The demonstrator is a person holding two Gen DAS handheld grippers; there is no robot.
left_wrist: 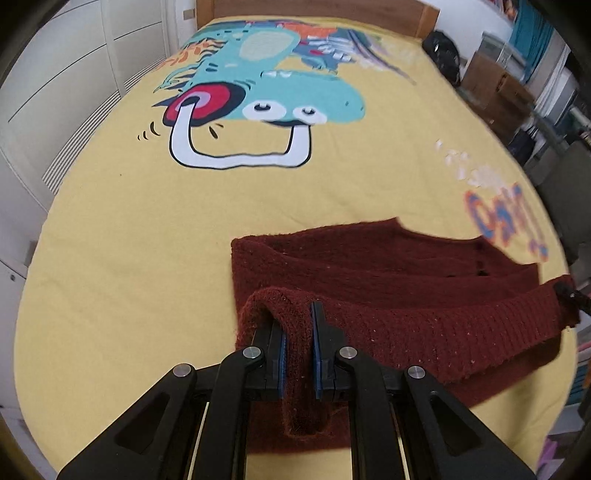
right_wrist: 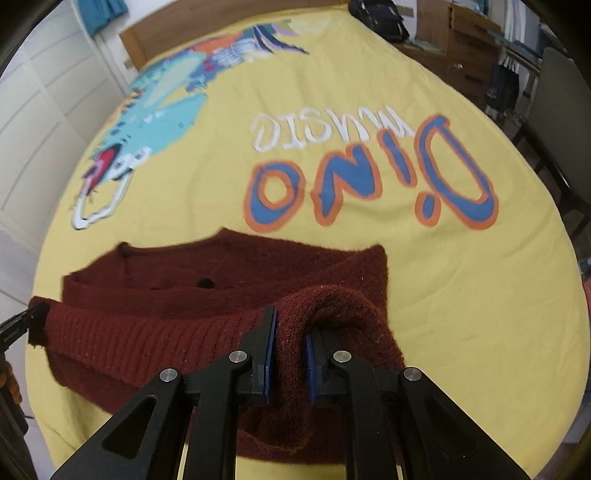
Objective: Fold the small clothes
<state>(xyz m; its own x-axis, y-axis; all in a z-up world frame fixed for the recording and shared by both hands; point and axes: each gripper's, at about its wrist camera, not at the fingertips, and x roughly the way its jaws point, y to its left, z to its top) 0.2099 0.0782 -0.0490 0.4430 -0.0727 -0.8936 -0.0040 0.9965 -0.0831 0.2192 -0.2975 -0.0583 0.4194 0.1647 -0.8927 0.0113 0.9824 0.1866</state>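
Both grippers sat closest to my cameras, each clamped on the ribbed hem of the dark red knitted cardigan (left_wrist: 369, 280): the left gripper (left_wrist: 298, 350) pinched a bunched fold of knit at one corner, the right gripper (right_wrist: 290, 354) pinched the opposite corner, with the hem stretched between them and raised off the bed. I judged the step in hand to be carrying that hem over toward the neckline, which lay flat on the blanket beyond. To do it well I would have kept both corners level and the hem taut, laid it squarely onto the far edge, and let go only once the knit rested flat; the thick, soft fabric looked likely to sag in the middle if the hands drifted together. Beneath the garment, the yellow blanket (left_wrist: 129, 277) covered the whole bed, smooth, printed with a teal cartoon dinosaur (left_wrist: 280, 85) and blue-and-orange lettering (right_wrist: 369, 184). A wooden headboard (left_wrist: 314, 14) closed the far end. White cupboard doors (left_wrist: 74, 81) stood along one side; cardboard boxes (left_wrist: 495, 88) and a black bag (left_wrist: 441, 50) crowded the other.
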